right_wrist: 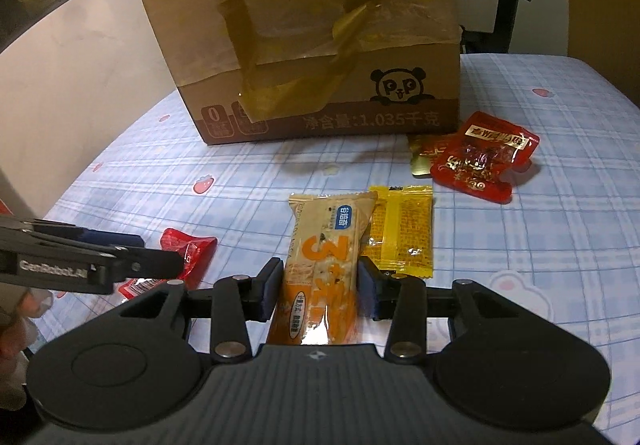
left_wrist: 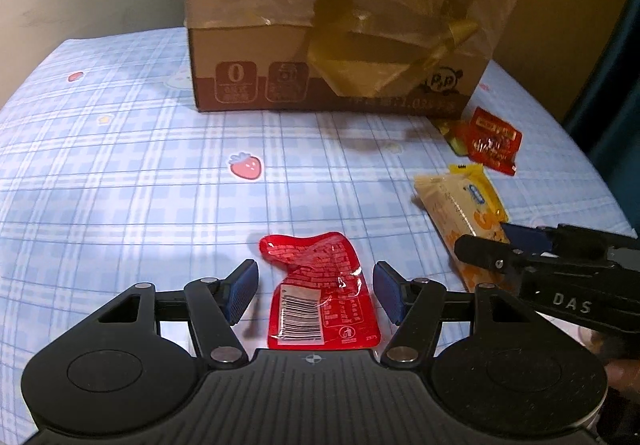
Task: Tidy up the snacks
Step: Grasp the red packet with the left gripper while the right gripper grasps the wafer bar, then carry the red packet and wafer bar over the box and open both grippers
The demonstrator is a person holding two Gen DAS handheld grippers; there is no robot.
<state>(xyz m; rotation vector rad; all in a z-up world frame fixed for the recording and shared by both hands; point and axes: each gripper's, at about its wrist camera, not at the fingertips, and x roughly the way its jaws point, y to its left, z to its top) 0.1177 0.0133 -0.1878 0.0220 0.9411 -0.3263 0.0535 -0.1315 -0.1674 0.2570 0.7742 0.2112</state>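
Our right gripper [right_wrist: 320,287] is clamped on the snack bar [right_wrist: 326,245]; our left gripper [left_wrist: 316,291] is spread around the red packet [left_wrist: 320,289], untouched, both midway across the checked bedsheet [left_wrist: 120,165] before the cardboard box [right_wrist: 304,45].

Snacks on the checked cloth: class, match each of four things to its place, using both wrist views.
1 red pouch
2 orange bar
3 yellow packet
4 box

a at the back of the cloth
b between the left tongs, untouched
c between the right tongs' pads
d beside the bar

Pairs: 1-b, 2-c, 3-d, 4-a
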